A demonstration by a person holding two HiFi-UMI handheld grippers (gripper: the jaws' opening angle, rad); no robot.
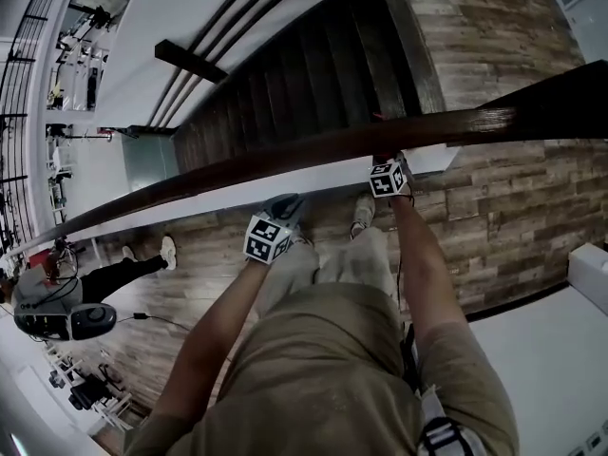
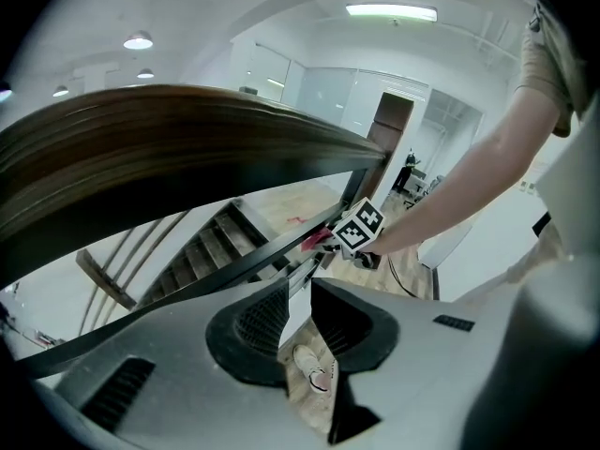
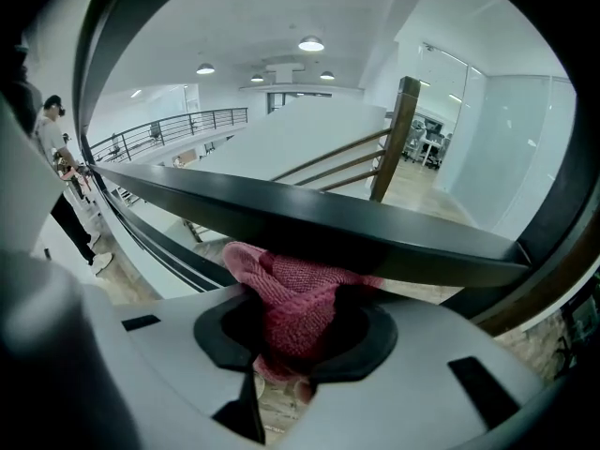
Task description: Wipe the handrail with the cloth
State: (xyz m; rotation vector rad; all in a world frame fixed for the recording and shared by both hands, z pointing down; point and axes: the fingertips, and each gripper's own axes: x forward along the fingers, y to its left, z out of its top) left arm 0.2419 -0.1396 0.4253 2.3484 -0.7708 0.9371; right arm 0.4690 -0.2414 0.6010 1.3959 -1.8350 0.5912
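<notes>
The dark wooden handrail [image 1: 285, 155] crosses the head view from lower left to upper right. My right gripper [image 1: 391, 164] sits against its near side, shut on a bunched pink-red cloth [image 3: 295, 298]. In the right gripper view the cloth presses up against the rail's dark underside [image 3: 309, 218]. My left gripper [image 1: 285, 207] hovers just below the rail, further left. Its jaws [image 2: 298, 293] stand a little apart with nothing between them; a shoe shows through the gap. In the left gripper view the handrail [image 2: 169, 148] looms overhead, and the right gripper [image 2: 359, 228] and a bit of cloth [image 2: 319, 237] lie ahead.
A dark staircase [image 1: 313, 65] drops away beyond the rail. A wooden post [image 3: 398, 139] and lower rails stand at the stair's far side. Another person [image 1: 57, 297] stands at the left on the wood floor. My own legs and shoes [image 1: 361, 215] are just below the grippers.
</notes>
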